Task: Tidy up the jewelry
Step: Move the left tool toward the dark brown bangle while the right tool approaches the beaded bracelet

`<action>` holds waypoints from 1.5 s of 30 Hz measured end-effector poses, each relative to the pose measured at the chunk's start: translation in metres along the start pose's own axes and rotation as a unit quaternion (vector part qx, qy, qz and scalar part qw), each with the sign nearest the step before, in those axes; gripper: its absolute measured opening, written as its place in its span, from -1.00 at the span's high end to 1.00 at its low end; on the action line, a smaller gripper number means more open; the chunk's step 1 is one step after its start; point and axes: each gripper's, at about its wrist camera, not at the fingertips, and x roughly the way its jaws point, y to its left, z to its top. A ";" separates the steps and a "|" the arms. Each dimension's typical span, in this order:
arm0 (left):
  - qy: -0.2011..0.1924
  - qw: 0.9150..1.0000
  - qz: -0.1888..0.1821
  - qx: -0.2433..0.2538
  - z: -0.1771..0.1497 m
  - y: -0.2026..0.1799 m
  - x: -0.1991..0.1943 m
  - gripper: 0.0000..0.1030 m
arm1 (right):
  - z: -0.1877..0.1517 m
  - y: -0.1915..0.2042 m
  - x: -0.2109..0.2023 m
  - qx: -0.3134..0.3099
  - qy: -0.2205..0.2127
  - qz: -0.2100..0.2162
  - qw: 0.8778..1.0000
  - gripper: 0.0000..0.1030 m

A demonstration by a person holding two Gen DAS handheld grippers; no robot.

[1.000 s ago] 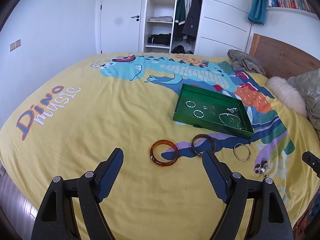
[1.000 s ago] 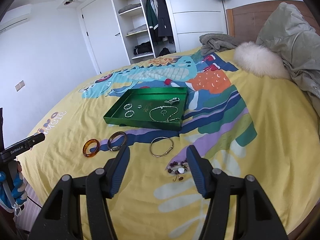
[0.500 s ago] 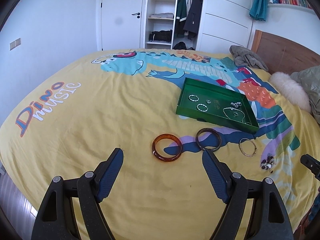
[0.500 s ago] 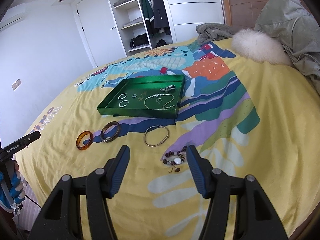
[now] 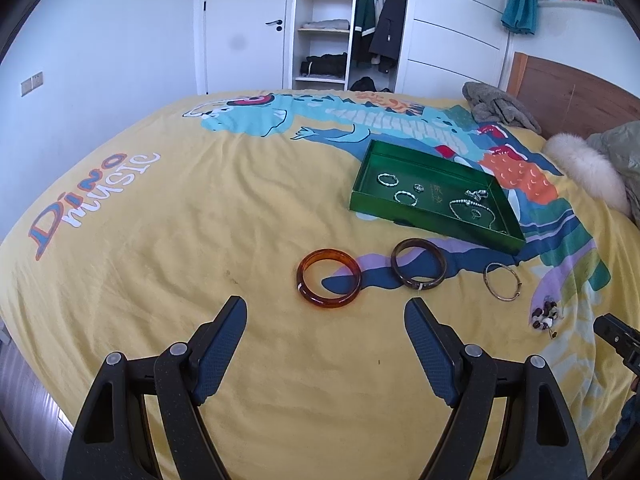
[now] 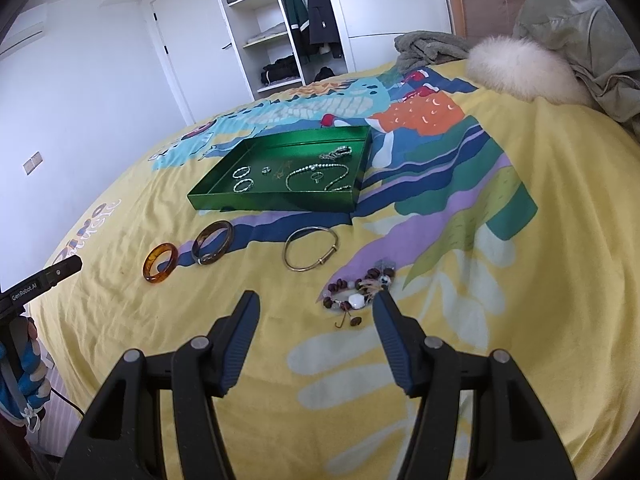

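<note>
So the whole thing sits on a bed with a yellow dinosaur duvet [image 5: 168, 240], a bit wrinkly, "Dino music" printed along the left side. Nearest the cameras are the two tools: the left gripper [image 5: 325, 312] has its jaws spread wide with nothing between them, hanging over bare yellow fabric, and the right gripper [image 6: 315, 300] is spread too, also empty. Just past the left one's tips lies an amber bangle [image 5: 329, 278], a bit right of centre, then a darker brown bangle [image 5: 418, 264] beside it, not touching. A thin metal bangle [image 6: 311, 249] lies straight ahead of the right gripper, and the beaded bracelet [image 6: 357, 292] sits right by its right fingertip, just beyond it, whether touching I can't tell. Further back is the green tray [image 6: 224, 199] with small rings and chains already in it. Beyond that, a fluffy white pillow [image 6: 520, 68], a grey bundle of cloth, the wooden headboard, then an open wardrobe [image 5: 344, 24] with coats, and a white door.
</note>
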 end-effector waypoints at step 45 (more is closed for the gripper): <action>0.042 0.999 0.012 -0.016 -0.020 -0.012 0.075 -0.64 | -0.019 -0.035 0.059 -0.021 0.024 -0.002 0.999 -0.10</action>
